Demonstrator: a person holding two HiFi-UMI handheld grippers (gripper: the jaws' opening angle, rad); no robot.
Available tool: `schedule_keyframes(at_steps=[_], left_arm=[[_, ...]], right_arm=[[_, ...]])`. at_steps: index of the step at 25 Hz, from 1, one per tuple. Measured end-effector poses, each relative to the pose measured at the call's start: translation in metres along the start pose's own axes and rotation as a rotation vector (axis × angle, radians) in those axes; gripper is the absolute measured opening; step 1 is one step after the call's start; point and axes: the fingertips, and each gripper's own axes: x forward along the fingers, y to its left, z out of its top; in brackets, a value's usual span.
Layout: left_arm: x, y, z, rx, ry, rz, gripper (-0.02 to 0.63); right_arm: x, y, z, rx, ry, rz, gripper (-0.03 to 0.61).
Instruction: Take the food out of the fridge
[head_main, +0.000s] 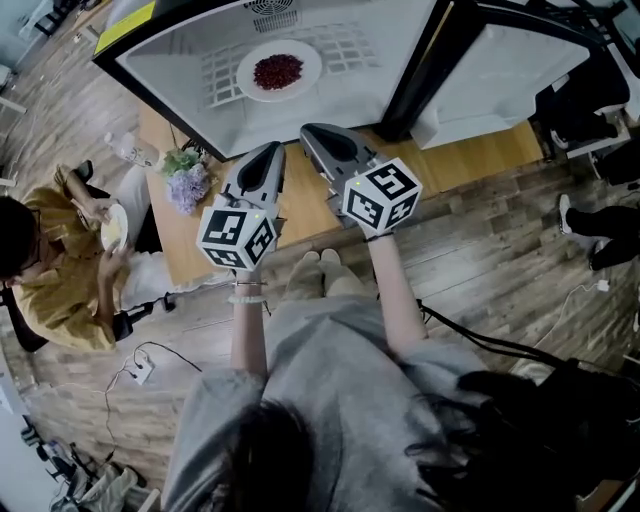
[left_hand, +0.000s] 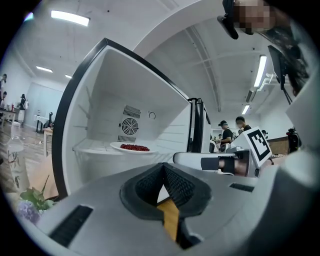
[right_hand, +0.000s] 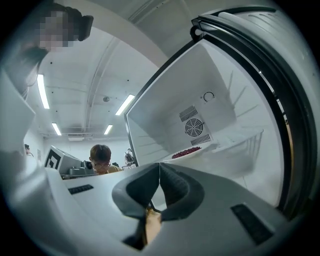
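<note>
A white plate of dark red food (head_main: 279, 70) rests on the wire shelf inside the open white fridge (head_main: 190, 75). The same plate (left_hand: 132, 147) appears on the shelf in the left gripper view, and the plate (right_hand: 189, 152) shows past the jaws in the right gripper view. My left gripper (head_main: 273, 150) and right gripper (head_main: 312, 132) hover side by side just in front of the fridge opening, short of the shelf. Both have their jaws pressed together with nothing between them.
The fridge door (head_main: 500, 70) stands open at the right. A wooden table (head_main: 300, 200) lies under the grippers, with a bunch of purple flowers (head_main: 187, 185) and a plastic bottle (head_main: 132, 150) at its left end. A person (head_main: 55, 270) sits eating at far left.
</note>
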Motion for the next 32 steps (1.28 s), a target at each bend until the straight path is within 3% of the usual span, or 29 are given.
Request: schedule_keyframes(at_steps=[4,8,11,16,18,32], left_arm=[[0.004,0.005,-0.004,-0.002,0.011,0.003,0.008],[0.008,0.009,-0.004,-0.016,0.012,0.006,0.008],[0.011,0.012,-0.003,-0.017,0.01,0.006,0.008],[0.015,0.022,-0.002,-0.023,0.009,0.01,0.008],[0.017,0.026,-0.002,-0.024,0.01,0.012,0.008],[0.032,0.047,0.002,-0.023,0.013,0.011,0.008]], right_arm=[[0.003,-0.004,0.0,0.092,-0.035,0.004,0.011],[0.005,-0.017,-0.004,0.123,-0.021,-0.067,0.012],[0.01,-0.027,-0.001,0.199,-0.046,-0.088,0.089],[0.019,-0.039,0.001,0.306,-0.072,-0.11,0.109],[0.025,-0.042,0.003,0.395,-0.091,-0.107,0.169],[0.048,-0.07,0.011,0.766,-0.194,-0.117,0.173]])
